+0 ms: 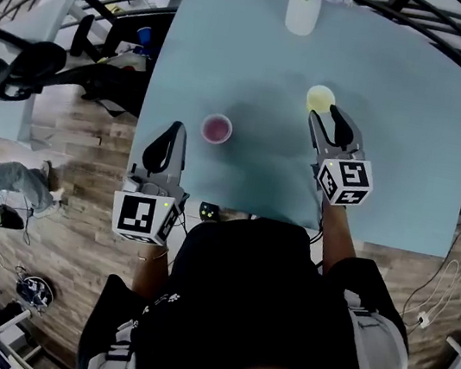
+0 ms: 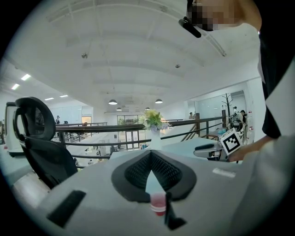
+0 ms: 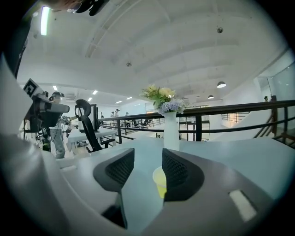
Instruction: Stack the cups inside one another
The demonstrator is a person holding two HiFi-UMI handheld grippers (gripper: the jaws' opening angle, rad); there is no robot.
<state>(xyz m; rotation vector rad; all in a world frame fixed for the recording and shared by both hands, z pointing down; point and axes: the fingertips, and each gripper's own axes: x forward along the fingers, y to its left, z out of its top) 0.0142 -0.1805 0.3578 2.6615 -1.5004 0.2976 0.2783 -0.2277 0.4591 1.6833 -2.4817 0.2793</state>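
Seen from the head view, a pale blue table (image 1: 392,162) stands on a wood-plank floor (image 1: 75,223), with a white vase (image 1: 302,12) of flowers at its far edge. The yellow cup (image 1: 320,99) stands upright on our side of the vase, slightly to its right. The pink cup (image 1: 216,128) stands upright farther from the vase and to its left, well apart from the yellow one. The right gripper (image 1: 324,114) reaches just short of the yellow cup. The left gripper (image 1: 175,128) sits over the table's near left corner, farthest from the vase.

In the left gripper view, we see its jaw tips pressed together on nothing, with the vase (image 2: 155,137) straight beyond them and the pink cup (image 2: 158,203) low in the frame. Left of the vase are a black office chair (image 2: 41,138) and a dark railing (image 2: 92,129), under a white ceiling.

In the right gripper view, the jaws stand spread. The yellow cup (image 3: 159,179) sits just ahead on the near side of the vase (image 3: 171,131), partly behind the right jaw. We cannot tell whether they touch.
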